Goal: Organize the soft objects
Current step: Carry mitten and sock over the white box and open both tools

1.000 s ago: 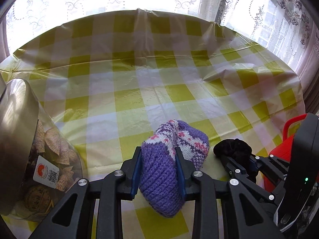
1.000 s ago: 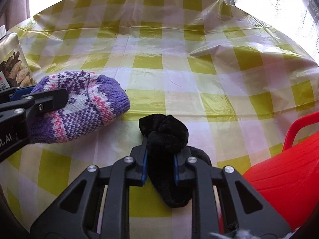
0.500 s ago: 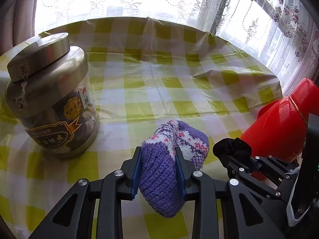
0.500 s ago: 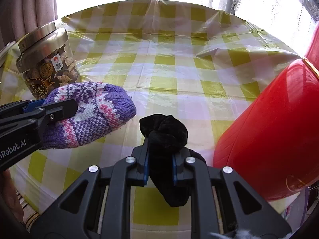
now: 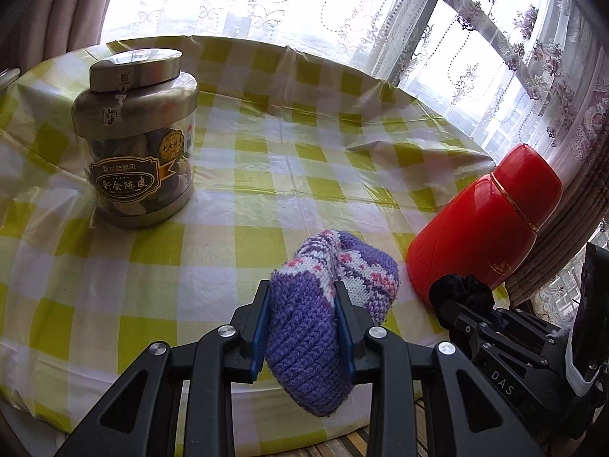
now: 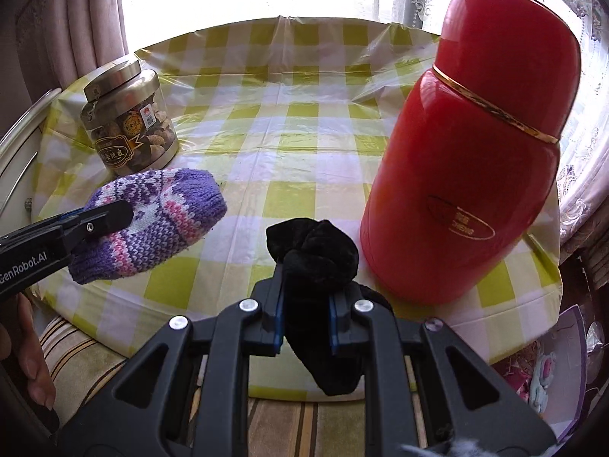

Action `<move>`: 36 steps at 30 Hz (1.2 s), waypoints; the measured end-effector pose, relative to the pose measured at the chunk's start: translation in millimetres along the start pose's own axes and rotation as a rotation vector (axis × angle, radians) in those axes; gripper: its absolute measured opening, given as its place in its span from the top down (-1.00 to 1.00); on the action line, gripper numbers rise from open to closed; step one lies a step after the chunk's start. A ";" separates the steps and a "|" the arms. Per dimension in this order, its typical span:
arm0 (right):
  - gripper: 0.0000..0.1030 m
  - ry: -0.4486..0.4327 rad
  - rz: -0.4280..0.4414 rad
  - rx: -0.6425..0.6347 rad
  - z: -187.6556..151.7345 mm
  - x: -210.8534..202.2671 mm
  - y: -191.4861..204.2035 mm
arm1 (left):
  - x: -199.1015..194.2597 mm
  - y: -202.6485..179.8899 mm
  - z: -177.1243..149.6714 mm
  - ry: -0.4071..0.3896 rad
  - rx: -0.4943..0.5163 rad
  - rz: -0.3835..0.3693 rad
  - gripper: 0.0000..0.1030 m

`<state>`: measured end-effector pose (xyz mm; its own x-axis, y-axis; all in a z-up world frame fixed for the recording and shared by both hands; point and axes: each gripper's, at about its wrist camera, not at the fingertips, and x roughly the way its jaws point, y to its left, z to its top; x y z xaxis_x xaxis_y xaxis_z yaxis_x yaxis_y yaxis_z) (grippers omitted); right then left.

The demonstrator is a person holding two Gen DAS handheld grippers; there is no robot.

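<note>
Now my left gripper clamps a purple knitted sock and my right gripper pinches a black sock, both lifted over the checked worktop; best to keep both grips firm, clear of the red flask

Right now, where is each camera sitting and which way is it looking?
Left wrist: sits on the left gripper, looks down across the checked table toward the window; its fingers pinch the purple knitted sock.
Right wrist: sits on the right gripper, same direction; its fingers pinch the black sock; a hand shows at left.
Both views share the jar, red flask and both socks.
</note>
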<state>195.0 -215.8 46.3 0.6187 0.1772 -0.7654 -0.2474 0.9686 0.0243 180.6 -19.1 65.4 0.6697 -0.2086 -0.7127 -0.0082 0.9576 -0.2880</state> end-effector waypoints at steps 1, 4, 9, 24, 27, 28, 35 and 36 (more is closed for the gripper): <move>0.61 -0.002 0.002 0.005 -4.1 -6.3 -5.4 | -2.8 -3.7 -2.5 -0.002 0.002 -0.006 0.39; 0.61 -0.006 -0.009 0.024 -17.1 -25.6 -24.7 | -10.8 -18.4 -9.7 -0.002 0.009 -0.041 0.39; 0.61 0.004 -0.074 0.068 -46.8 -57.9 -69.2 | -14.7 -57.6 -23.8 0.022 0.031 -0.134 0.38; 0.60 0.009 -0.287 0.232 -121.0 -145.6 -197.3 | -18.0 -207.8 -74.7 0.143 0.156 -0.357 0.37; 0.55 0.013 -0.313 0.257 -131.9 -155.7 -215.4 | -15.3 -232.5 -85.1 0.170 0.180 -0.373 0.36; 0.55 0.015 -0.322 0.262 -135.1 -158.4 -219.9 | -13.9 -240.0 -88.5 0.177 0.186 -0.379 0.31; -0.15 0.037 -0.341 0.283 -154.5 -172.2 -236.9 | -6.0 -271.7 -119.9 0.258 0.258 -0.381 -0.18; -0.30 0.036 -0.342 0.288 -157.8 -175.4 -237.4 | -5.8 -272.1 -124.0 0.273 0.259 -0.384 -0.18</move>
<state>27.6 -504.3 73.3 0.6009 -0.1627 -0.7826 0.1876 0.9804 -0.0598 86.8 -303.1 68.6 0.3711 -0.5646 -0.7372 0.4060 0.8127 -0.4181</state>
